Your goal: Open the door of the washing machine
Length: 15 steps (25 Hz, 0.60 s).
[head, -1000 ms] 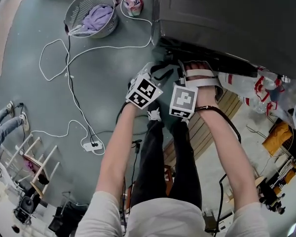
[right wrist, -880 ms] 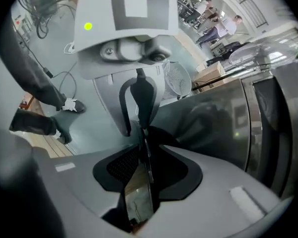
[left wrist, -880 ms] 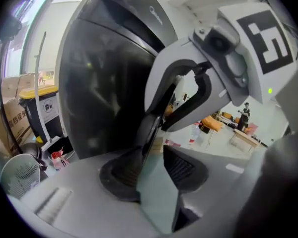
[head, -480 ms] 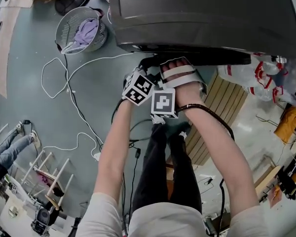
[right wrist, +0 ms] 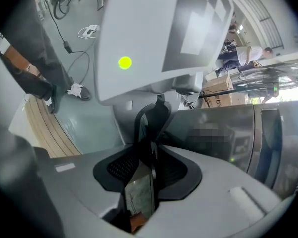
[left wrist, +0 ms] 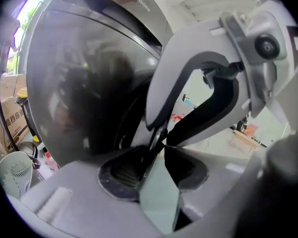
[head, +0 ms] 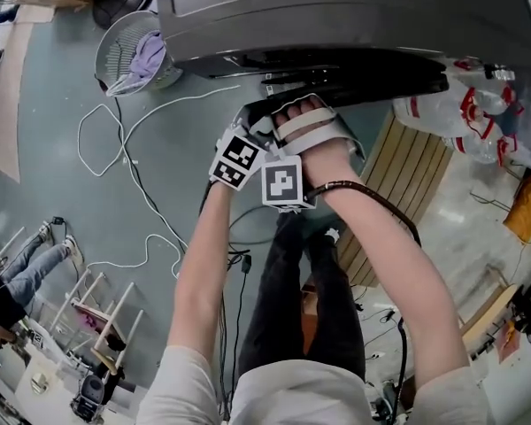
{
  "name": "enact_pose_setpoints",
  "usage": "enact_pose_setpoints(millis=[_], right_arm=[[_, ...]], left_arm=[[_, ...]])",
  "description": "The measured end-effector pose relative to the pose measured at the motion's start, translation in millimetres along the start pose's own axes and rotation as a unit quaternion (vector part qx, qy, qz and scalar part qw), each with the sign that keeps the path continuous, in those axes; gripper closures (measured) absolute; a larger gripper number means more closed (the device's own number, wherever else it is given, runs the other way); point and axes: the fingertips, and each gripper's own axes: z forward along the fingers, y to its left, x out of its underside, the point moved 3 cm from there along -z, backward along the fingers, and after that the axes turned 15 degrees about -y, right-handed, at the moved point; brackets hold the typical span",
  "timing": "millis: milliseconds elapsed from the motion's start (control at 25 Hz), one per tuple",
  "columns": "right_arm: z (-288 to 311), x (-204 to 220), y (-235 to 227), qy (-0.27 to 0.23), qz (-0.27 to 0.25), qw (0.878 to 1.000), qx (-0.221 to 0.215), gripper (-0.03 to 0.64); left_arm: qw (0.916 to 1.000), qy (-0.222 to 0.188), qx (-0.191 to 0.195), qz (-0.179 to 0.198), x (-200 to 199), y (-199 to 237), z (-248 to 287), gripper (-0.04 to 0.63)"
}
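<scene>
The washing machine (head: 336,16) stands at the far side of the grey floor (head: 53,149), a dark bulk right in front of the person. Both arms are stretched towards its front. The left claw (left wrist: 156,134) and the right claw (right wrist: 148,128) sit tight beside each other just under the machine's front edge, left one on the left.

The door (left wrist: 84,93) is the round dark glass that fills the left gripper view, close ahead and to the left of that claw. I cannot tell from here whether it is shut tight or just ajar.

The left claw's jaws have just been opening and stand apart. Nothing is clamped between them, and the pale body of the other gripper crowds in on their right. The right claw's jaws are a little apart too, with nothing gripped that I can make out. It looks down past the left gripper towards the floor, with the machine's grey front off to its right. The right hand (head: 314,144), strapped in white, is the nearer one to the machine.

Off to the left a basket (head: 124,51) holds a purple cloth (head: 150,56), and a white cable (head: 115,140) loops across the floor. To the right lie plastic bags (head: 451,109) and a slatted wooden board (head: 407,184).
</scene>
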Motion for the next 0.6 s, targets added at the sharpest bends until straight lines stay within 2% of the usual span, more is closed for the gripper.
enact_pose_setpoints(millis=[200, 360, 600], right_arm=[[-9, -4, 14, -0.001, -0.008, 1.000, -0.015, 0.505], [-12, -8, 26, -0.009, -0.015, 1.000, -0.006, 0.503], [-20, -12, 46, -0.014, -0.029, 0.999, -0.013, 0.503]], left_arm=[[1.0000, 0.006, -0.003, -0.002, 4, -15, -5, 0.396], [0.9999, 0.010, -0.001, -0.002, 9, -28, -8, 0.396], [0.9998, 0.007, -0.017, -0.009, 15, -47, -14, 0.397]])
